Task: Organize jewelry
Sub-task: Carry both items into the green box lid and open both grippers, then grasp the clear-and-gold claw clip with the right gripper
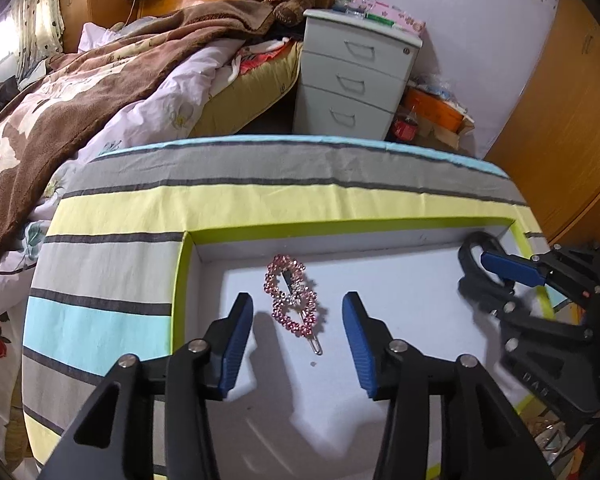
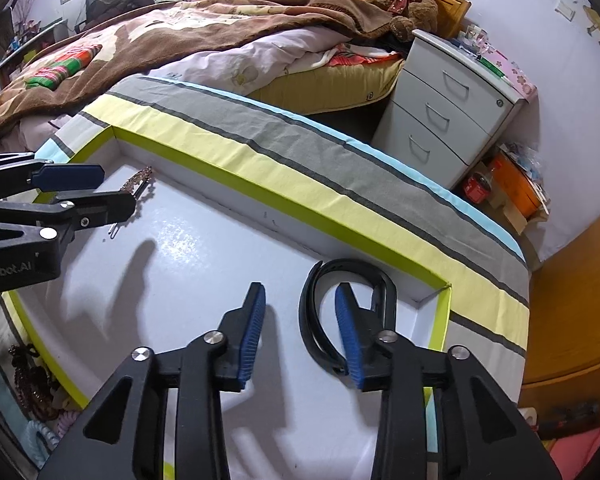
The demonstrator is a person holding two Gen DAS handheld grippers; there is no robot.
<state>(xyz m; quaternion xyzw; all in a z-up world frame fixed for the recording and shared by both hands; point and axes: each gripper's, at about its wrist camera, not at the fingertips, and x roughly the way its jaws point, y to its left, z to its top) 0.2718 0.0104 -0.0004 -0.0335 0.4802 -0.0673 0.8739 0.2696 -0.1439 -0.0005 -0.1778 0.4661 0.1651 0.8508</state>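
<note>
A pink rhinestone hair clip [image 1: 293,301] lies flat inside a shallow white tray with a lime-green rim [image 1: 182,276]. My left gripper [image 1: 298,314] is open and hovers over it, a finger on each side, not touching. In the right wrist view the clip [image 2: 142,184] is partly hidden behind the left gripper [image 2: 100,188]. A black band [image 2: 320,316] lies in the tray's far right corner [image 2: 444,292]. My right gripper [image 2: 300,312] is open, with one side of the band between its fingers. In the left wrist view the band [image 1: 470,256] is partly hidden by the right gripper.
The tray sits on a striped cloth [image 1: 260,184]. A bed with a brown blanket [image 1: 100,80] is behind, with a grey drawer unit [image 1: 352,80] beside it. Beads and coiled hair ties [image 2: 40,400] lie outside the tray's near left edge.
</note>
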